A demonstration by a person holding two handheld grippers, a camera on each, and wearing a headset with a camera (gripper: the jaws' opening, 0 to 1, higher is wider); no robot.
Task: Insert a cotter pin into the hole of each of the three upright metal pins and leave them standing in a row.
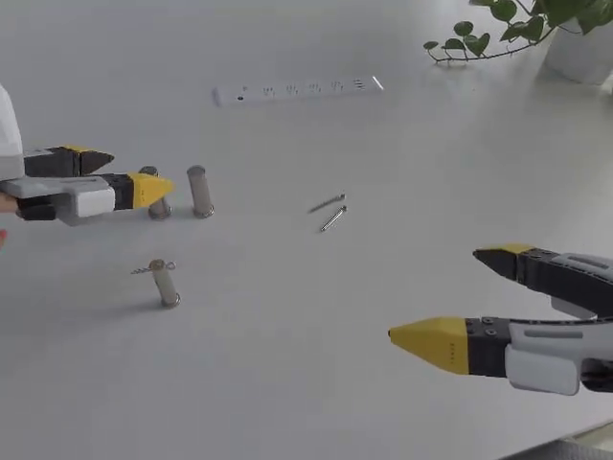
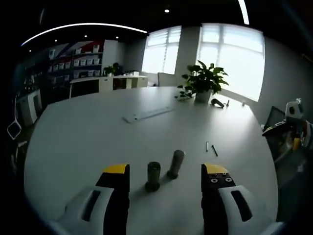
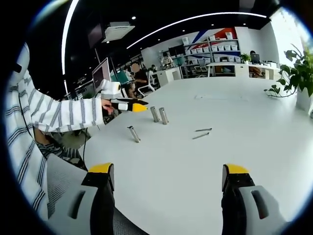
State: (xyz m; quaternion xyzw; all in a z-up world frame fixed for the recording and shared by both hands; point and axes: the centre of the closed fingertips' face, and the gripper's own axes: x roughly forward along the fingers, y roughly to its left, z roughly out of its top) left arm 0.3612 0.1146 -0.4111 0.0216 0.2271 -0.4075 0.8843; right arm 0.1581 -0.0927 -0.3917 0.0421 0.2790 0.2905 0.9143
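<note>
Three metal pins stand on the white table. Two plain pins stand side by side at the left; in the left gripper view they are the near pin and the far pin. A third pin nearer me has a cotter pin through its top. Two loose cotter pins lie mid-table. My left gripper is open just in front of the two plain pins, empty. My right gripper is open and empty at the lower right, well short of the loose cotter pins.
A white power strip lies at the back of the table. A potted plant stands at the far right corner. A person's striped sleeve shows in the right gripper view. Office shelves and desks lie beyond.
</note>
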